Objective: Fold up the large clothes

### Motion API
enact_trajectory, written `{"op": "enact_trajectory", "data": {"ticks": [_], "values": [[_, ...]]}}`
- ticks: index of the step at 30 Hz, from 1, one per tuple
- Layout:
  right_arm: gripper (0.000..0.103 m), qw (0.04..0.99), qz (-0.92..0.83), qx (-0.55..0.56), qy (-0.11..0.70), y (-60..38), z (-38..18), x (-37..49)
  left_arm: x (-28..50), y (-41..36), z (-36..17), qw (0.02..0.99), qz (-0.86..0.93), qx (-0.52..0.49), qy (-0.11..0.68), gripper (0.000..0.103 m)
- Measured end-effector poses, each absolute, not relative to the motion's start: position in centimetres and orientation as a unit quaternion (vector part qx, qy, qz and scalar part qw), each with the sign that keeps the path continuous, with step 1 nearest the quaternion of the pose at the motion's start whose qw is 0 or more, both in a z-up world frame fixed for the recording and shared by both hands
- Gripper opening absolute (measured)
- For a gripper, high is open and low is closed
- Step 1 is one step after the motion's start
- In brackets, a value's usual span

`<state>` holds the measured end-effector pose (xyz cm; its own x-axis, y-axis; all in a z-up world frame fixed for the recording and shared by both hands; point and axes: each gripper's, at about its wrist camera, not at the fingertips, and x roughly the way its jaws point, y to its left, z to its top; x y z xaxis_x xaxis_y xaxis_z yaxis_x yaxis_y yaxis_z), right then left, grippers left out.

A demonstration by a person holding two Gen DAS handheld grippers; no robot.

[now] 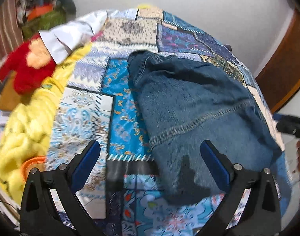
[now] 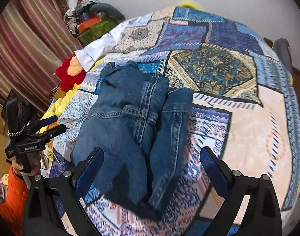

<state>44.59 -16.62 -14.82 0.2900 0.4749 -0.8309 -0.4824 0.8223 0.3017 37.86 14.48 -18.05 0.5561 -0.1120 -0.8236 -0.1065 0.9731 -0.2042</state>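
The folded blue denim garment [image 2: 134, 122] lies on the bed's patchwork quilt [image 2: 248, 129]. Both the left hand-held gripper [image 1: 150, 165] and right hand-held gripper [image 2: 151, 169] hover above it, jaws spread, empty. The fold looks done; next probably calls for fetching another garment.

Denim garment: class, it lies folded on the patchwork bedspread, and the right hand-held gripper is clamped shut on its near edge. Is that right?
Not quite. The denim garment does lie folded on the patchwork bedspread, but the right hand-held gripper is open, its fingers spread wide and gripping nothing. The right wrist view shows this.
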Motion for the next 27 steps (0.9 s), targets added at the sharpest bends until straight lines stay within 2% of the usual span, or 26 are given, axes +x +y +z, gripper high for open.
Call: {"op": "enact_trajectory", "data": {"ticks": [9, 19, 20, 21, 26, 27], "values": [[0.097, 0.722, 0.32, 0.064, 0.611, -14.9, -20.8, 50.4, 43.6, 15.6, -24.2, 0.797, -0.088, -0.267, 0.534, 0.103], [0.099, 0.702, 0.348, 0.083, 0.616, -12.1, -23.9, 53.0, 47.8, 15.4, -29.4, 0.735, -0.135, -0.375, 0.549, 0.103], [0.098, 0.704, 0.346, 0.077, 0.616, -11.8, -24.0, 53.0, 47.9, 15.1, -29.4, 0.735, -0.139, -0.375, 0.547, 0.102], [0.097, 0.705, 0.345, 0.075, 0.616, -11.7, -24.0, 53.2, 48.0, 15.0, -29.2, 0.738, -0.142, -0.373, 0.545, 0.096], [0.068, 0.715, 0.346, 0.075, 0.603, -10.8, -23.1, 52.9, 47.5, 13.8, -26.9, 0.773, -0.122, -0.318, 0.534, 0.079], [0.066, 0.72, 0.345, 0.076, 0.598, -10.8, -22.8, 52.6, 47.3, 13.5, -26.4, 0.78, -0.117, -0.305, 0.533, 0.076]]}}
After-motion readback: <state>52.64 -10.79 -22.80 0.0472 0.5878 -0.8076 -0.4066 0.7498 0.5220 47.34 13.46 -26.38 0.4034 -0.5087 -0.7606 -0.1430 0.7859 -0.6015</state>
